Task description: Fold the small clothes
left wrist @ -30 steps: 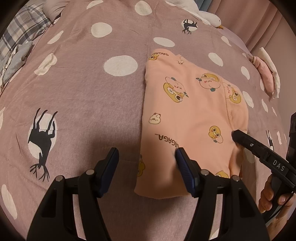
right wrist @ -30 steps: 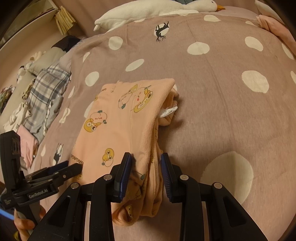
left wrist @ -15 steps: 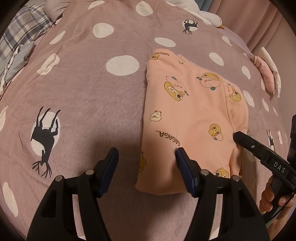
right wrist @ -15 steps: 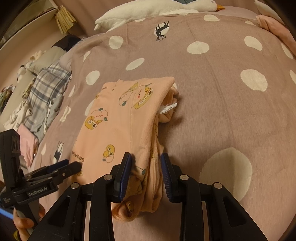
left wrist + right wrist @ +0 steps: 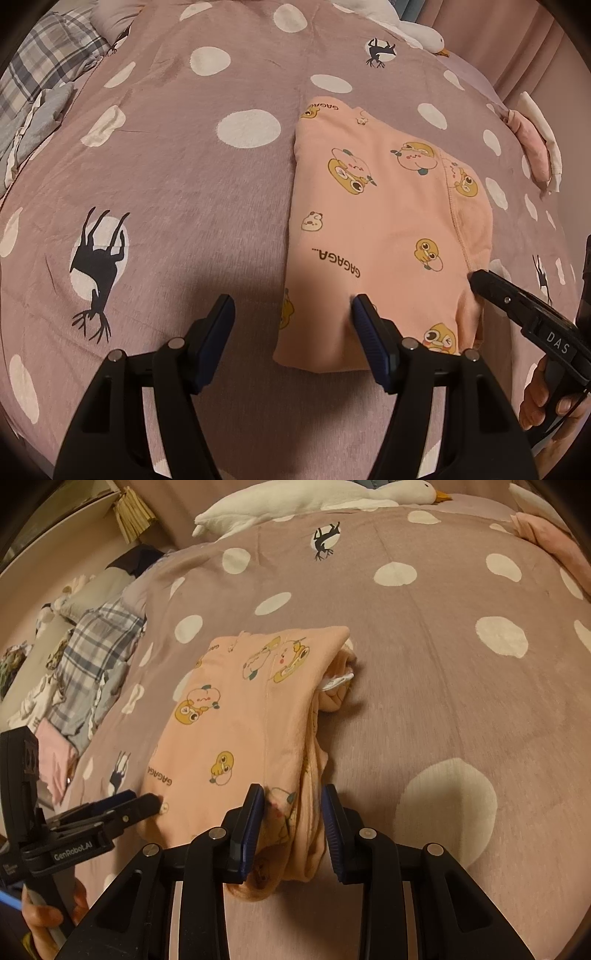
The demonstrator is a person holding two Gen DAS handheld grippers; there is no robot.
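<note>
While both grippers sit at the near end of the garment, the items read as follows.

Garment: peach garment [image 5: 384, 229], folded into a long rectangle, printed with cartoon ducks and the word GAGAGA; lies flat on the bedspread, centre-right in the left wrist view, centre in the right wrist view [image 5: 251, 716]. Layered edges and a white label show along its right side in the right wrist view.

Left gripper: [image 5: 293, 314] fingers spread wide, grasping nothing; left finger over bare bedspread, right finger tip touching the garment's near part, lower centre of frame. Seen also at lower left of the right wrist view [image 5: 147, 803], tip against the garment's near left corner.

Right gripper: [image 5: 291, 801] fingers partly parted, straddling the garment's stacked right edge at the lower centre of frame; the cloth sits between the pads, but whether they pinch it cannot be told. Seen also at right of the left wrist view [image 5: 480, 280], tip at the garment's right edge.

Bedspread: mauve bedspread [image 5: 166, 192] with white dots and black deer.

Goose: white plush goose [image 5: 314, 494], upper edge of frame.

Plaid cloth: [image 5: 96, 642] heaped at left of frame.

Pink cloth: [image 5: 532, 147] right of frame.
</note>
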